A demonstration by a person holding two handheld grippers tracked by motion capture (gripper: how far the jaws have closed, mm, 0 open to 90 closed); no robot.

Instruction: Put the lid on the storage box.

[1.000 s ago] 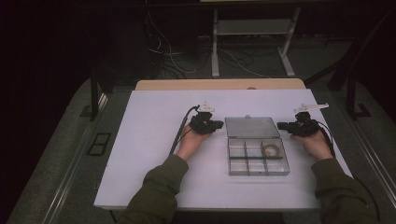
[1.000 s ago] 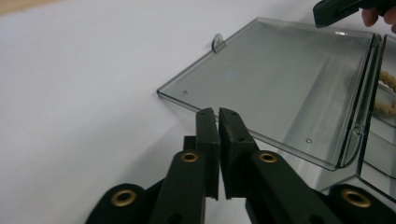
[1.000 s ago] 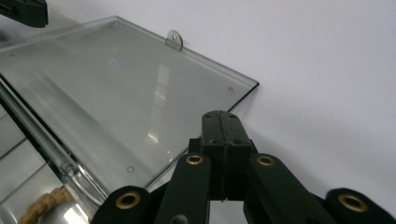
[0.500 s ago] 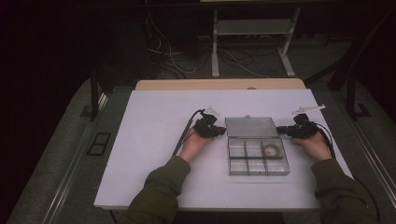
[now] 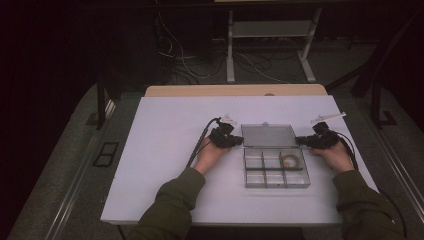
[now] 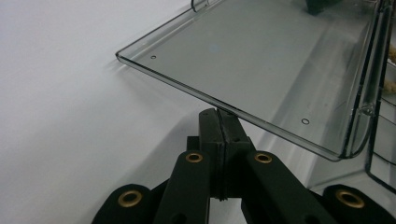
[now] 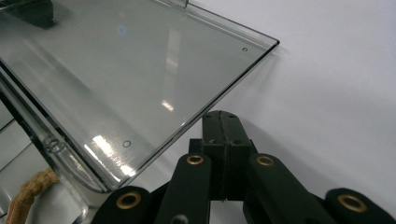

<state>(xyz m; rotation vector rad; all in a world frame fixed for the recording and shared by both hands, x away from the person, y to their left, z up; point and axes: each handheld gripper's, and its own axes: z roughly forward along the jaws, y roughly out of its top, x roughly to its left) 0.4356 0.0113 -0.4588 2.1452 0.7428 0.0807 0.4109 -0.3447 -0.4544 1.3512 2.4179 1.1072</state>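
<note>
Hands in the high view sit on each side of a clear plastic box [image 5: 276, 167] in the middle of the white tabletop [image 5: 160, 150]. Its lid [image 5: 268, 135] is open and lies back toward the top of the frame. The left hand-held gripper [image 5: 235, 141] is at the lid's left edge and the right hand-held gripper [image 5: 301, 142] at its right edge. A coil of rope [image 5: 291, 160] lies in one box pocket. In the left gripper view the jaws are pressed tight together with nothing between them, their tip just under the lid [image 6: 261, 60] edge. In the right gripper view the jaws are also pressed tight and empty, under the lid [image 7: 126, 79] corner. To move the lid well, I think both should push evenly. Plenty of bare tabletop lies around.
</note>
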